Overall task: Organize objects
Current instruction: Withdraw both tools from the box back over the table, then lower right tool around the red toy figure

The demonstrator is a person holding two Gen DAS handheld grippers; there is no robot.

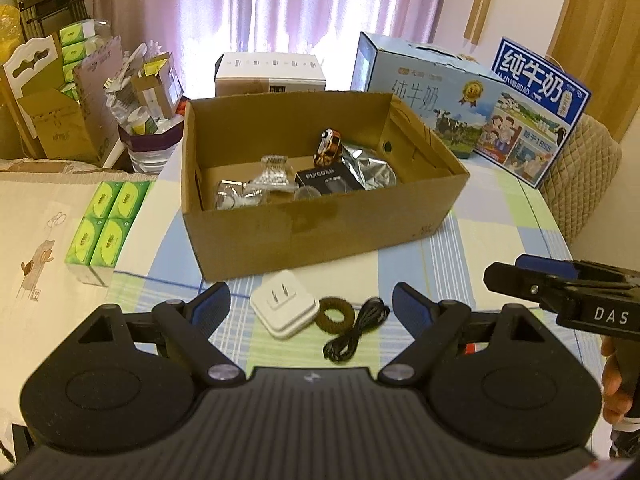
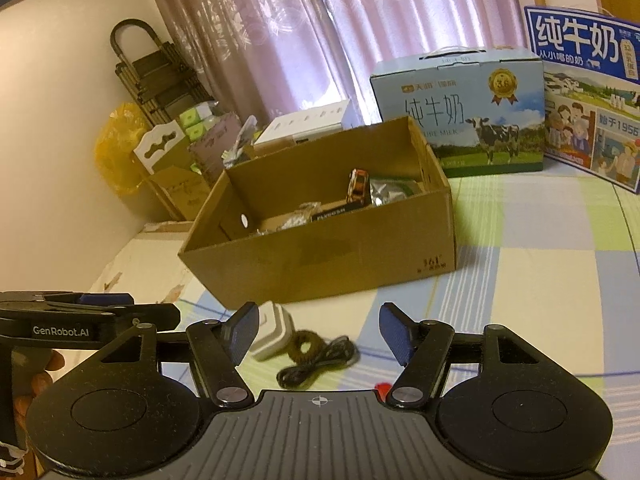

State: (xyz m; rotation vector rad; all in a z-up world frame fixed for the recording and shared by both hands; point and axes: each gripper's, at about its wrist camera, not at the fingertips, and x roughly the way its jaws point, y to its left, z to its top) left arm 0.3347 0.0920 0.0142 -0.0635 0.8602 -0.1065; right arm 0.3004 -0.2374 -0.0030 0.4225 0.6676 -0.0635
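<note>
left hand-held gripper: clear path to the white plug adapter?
Probably yes. The left hand-held gripper is open and empty, the white plug adapter lies on the tablecloth just ahead, and nothing lies between them; the hair tie sits beside it.

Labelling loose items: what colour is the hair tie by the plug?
Dark olive-brown hair tie, beside the white plug; clearest in the left wrist view.

Backlit pink curtains (image 1: 280, 20), pale wall (image 2: 48, 120), checked tablecloth (image 2: 540, 280), wooden door (image 1: 600, 20)
</note>
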